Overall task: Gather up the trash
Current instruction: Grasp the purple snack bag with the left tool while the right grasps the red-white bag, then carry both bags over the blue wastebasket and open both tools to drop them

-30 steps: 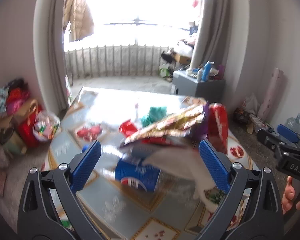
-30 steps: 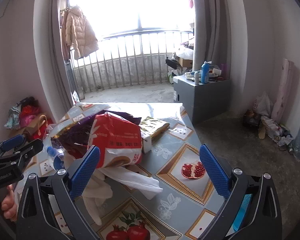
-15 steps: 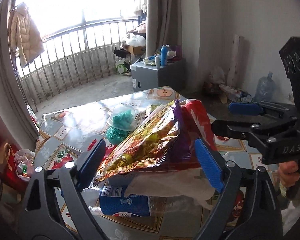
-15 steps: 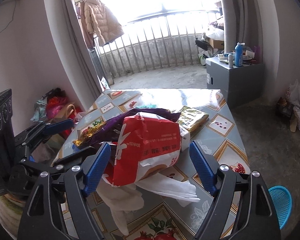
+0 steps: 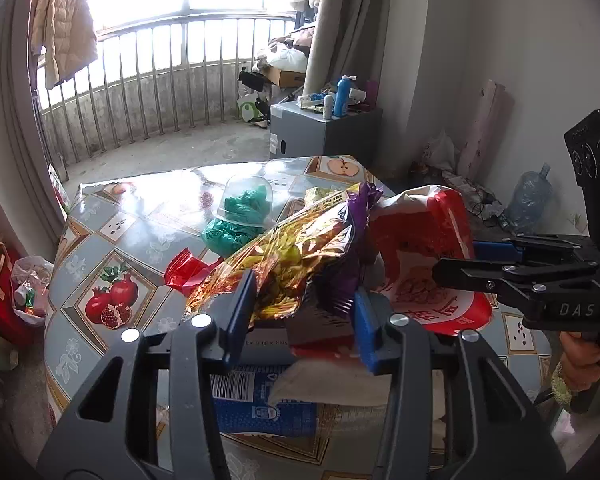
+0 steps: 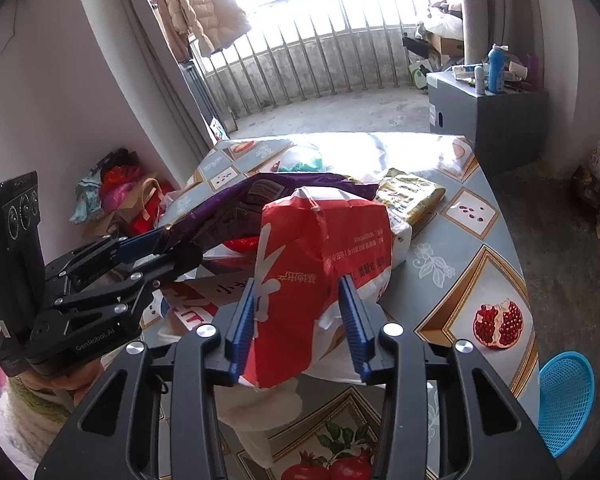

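A pile of trash lies on the table. My left gripper (image 5: 304, 312) is shut on a crinkled gold and purple snack bag (image 5: 296, 256), which also shows in the right wrist view (image 6: 236, 204). My right gripper (image 6: 300, 316) is shut on a red and white bag (image 6: 324, 256), seen in the left wrist view (image 5: 424, 248). Under them lie a blue can (image 5: 260, 404) and white plastic (image 6: 260, 412). A red wrapper (image 5: 184, 272), a clear cup of green stuff (image 5: 240, 216) and a green-gold packet (image 6: 412, 196) lie behind.
The table (image 6: 460, 264) has a fruit-patterned cloth. A blue mesh basket (image 6: 564, 404) stands on the floor at the right. A grey cabinet (image 6: 492, 116) with bottles stands by the curtain. Bags (image 5: 24, 288) sit on the floor to the left.
Both grippers have closed from wide open onto the pile: the left on the gold and purple bag, the right on the red and white bag. Both moved in closer.
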Demonstrator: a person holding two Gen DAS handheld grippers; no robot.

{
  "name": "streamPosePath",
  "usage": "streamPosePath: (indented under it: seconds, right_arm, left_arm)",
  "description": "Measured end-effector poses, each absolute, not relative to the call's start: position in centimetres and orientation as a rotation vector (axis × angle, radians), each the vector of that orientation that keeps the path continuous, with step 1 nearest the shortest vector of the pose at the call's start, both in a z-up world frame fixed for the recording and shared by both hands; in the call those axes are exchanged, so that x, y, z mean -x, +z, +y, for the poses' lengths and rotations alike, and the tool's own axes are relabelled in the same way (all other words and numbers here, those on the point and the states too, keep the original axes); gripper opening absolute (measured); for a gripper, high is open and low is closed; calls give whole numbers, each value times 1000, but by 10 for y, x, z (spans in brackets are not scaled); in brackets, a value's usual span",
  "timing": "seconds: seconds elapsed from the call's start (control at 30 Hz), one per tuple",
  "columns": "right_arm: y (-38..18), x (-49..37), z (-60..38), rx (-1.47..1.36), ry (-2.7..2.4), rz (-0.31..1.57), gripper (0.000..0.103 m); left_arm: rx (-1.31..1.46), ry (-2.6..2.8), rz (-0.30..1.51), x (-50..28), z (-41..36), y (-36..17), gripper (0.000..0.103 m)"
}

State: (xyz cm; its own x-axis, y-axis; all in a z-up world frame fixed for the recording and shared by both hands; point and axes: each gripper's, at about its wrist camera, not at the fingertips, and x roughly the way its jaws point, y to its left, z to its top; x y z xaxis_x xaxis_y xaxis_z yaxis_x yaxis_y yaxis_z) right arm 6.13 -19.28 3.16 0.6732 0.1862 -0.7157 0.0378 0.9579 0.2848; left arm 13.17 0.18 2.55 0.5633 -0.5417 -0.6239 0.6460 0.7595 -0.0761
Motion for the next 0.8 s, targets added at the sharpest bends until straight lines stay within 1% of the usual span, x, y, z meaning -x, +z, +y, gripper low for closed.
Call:
streamPosePath:
  seconds: [0.03,0.13,0.17,0.3,0.57,0.8]
  right_arm:
    - [32,-60,-193,-288,77,835,35]
    - [36,-53,-192,-279,45,834,32]
    - [38,-50,-192,-281,37,829,30]
    - [43,-42,-196,-292,13,801,28]
    - [59,-21,-207,-289,-41,735,28]
    - [80,12,-221,-280,-75,645,28]
  left_arm:
    - [-170,-701,671,-132,1,27,33]
    - [-183,-693,648,-129,0,32,21]
    - [-187,-692,640,-128,0,35,9]
    - [-187,-684,600,-125,2,44,2]
    - [-151,-679,538,-114,8,67,0]
    - [-78,-663,491,-93,20,100,0]
